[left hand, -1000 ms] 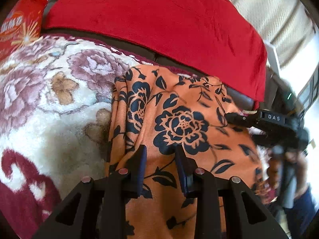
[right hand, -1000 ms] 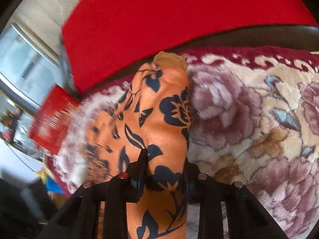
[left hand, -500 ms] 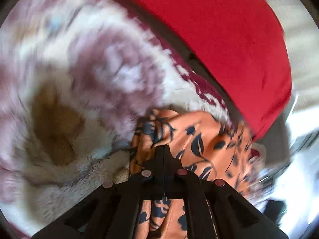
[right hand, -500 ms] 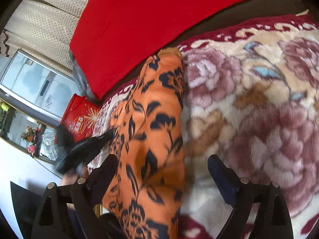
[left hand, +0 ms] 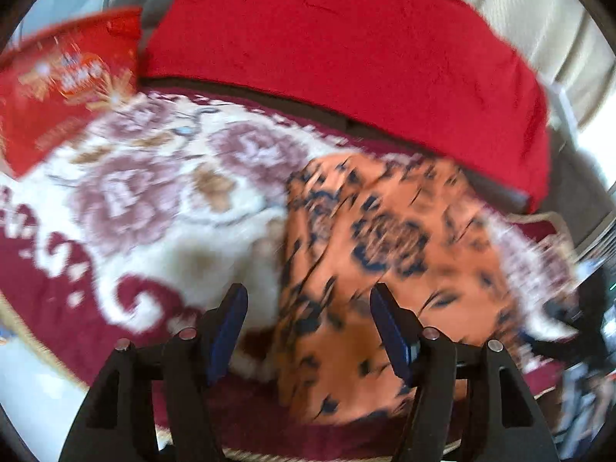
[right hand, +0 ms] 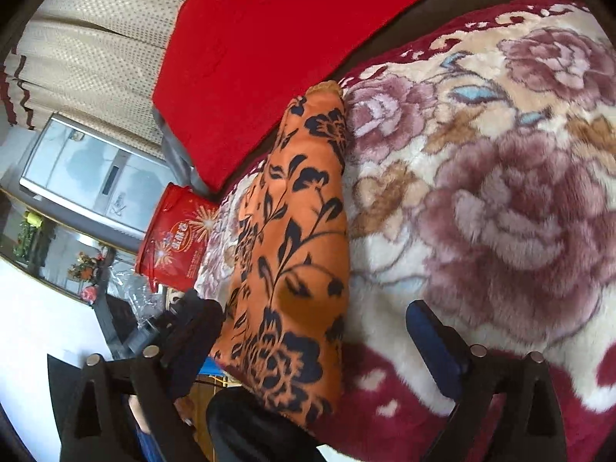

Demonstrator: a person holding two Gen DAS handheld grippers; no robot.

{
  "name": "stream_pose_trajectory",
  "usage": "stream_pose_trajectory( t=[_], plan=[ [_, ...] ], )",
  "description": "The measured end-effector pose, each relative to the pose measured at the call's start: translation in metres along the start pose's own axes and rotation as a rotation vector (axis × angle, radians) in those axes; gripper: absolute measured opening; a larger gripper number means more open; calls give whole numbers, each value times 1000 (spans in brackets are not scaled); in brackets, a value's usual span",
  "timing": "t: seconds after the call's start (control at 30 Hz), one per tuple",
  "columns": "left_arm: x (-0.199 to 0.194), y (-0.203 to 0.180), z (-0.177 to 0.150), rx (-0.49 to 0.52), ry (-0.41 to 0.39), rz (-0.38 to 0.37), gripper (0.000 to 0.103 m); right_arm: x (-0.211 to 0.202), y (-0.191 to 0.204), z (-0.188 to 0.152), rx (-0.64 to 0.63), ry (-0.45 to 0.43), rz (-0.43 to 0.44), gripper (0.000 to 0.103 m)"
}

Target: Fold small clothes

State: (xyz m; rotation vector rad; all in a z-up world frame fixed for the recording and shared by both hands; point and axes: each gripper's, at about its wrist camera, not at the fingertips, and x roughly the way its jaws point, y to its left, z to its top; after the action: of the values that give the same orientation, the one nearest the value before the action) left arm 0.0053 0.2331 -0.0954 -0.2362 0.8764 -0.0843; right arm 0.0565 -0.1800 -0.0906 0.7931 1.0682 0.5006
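Observation:
An orange garment with a dark blue flower print (left hand: pixel 385 254) lies folded into a long strip on the plush floral blanket (left hand: pixel 154 208). It also shows in the right wrist view (right hand: pixel 292 246), running from the near edge up to the red cover. My left gripper (left hand: pixel 308 319) is open and empty, its fingers raised above the garment's near left edge. My right gripper (right hand: pixel 312 342) is open and empty, its jaws set wide over the garment's near end. The left wrist view is blurred by motion.
A red cover (left hand: pixel 346 50) lies across the back of the blanket. A red printed bag (left hand: pixel 61 84) stands at the far left, also in the right wrist view (right hand: pixel 173 235). The blanket's front edge is close below both grippers. A cream curtain (right hand: pixel 96 50) hangs behind.
My left gripper was shut on the garment half a second ago and has let go and pulled back. My right gripper let go earlier, stays open and has drawn back a little.

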Motion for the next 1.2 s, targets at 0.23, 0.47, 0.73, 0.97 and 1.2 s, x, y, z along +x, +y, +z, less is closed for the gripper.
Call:
stream_pose_trajectory(
  t=[0.23, 0.47, 0.73, 0.97, 1.2],
  plan=[
    [13, -16, -21, 71, 42, 111, 67, 25, -9, -8, 18, 78, -45, 95],
    [13, -19, -23, 81, 36, 121, 67, 21, 12, -13, -60, 63, -106, 92],
    [16, -15, -24, 80, 45, 123, 67, 11, 14, 8, -31, 0, -73, 92],
    [0, -9, -22, 12, -2, 50, 67, 47, 11, 34, 5, 31, -83, 92],
    [41, 0, -32, -18, 121, 46, 68, 71, 16, 43, -34, 59, -103, 86]
  ],
)
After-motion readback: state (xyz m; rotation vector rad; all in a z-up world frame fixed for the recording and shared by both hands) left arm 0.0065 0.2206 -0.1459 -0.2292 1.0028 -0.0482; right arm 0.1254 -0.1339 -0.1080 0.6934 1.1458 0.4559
